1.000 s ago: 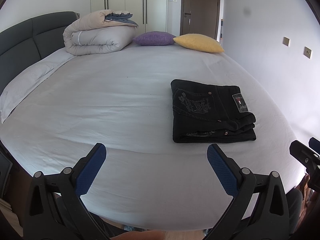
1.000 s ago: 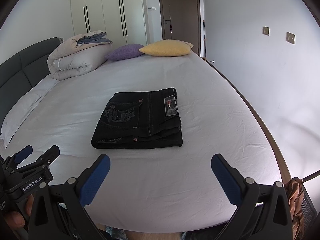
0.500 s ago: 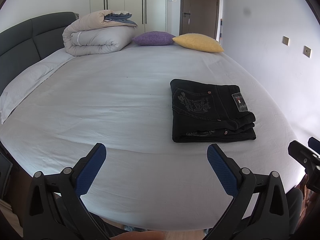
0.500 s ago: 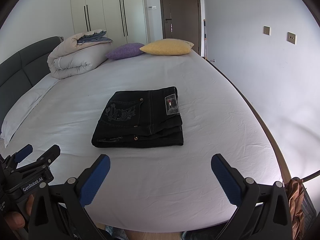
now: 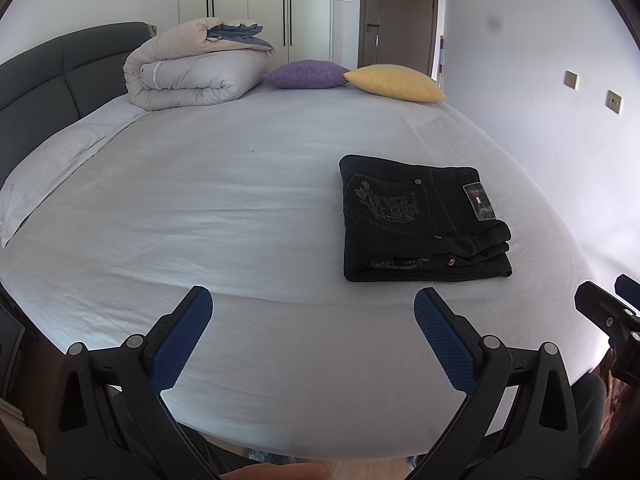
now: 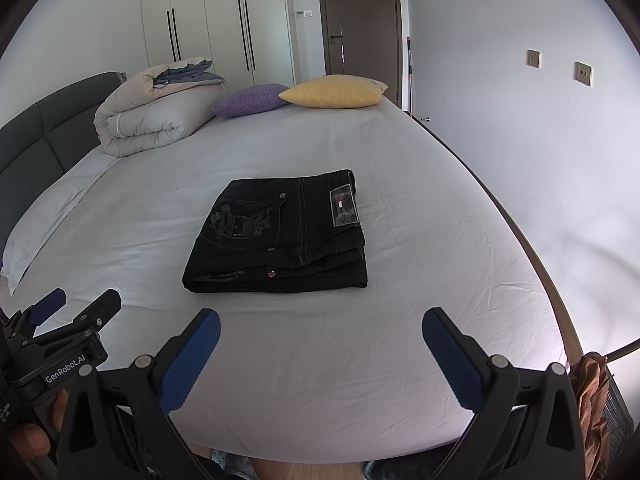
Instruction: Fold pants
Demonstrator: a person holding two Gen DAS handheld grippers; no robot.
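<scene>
Black pants [image 5: 420, 220] lie folded in a neat rectangular stack on the white bed sheet [image 5: 224, 208], to the right in the left wrist view and central in the right wrist view [image 6: 280, 236]. My left gripper [image 5: 312, 316] is open and empty, above the bed's near edge, left of the pants. My right gripper [image 6: 320, 332] is open and empty, just in front of the pants and apart from them. The left gripper also shows at the lower left of the right wrist view [image 6: 76, 304].
A rolled beige duvet [image 5: 188, 68], a purple pillow [image 5: 304, 75] and a yellow pillow [image 5: 396, 84] lie at the far end. A dark headboard [image 5: 44, 92] and a flat pillow [image 5: 60, 156] are on the left. A wall runs on the right.
Both grippers have drifted very slightly; the pants have stayed in place. Both stay open.
</scene>
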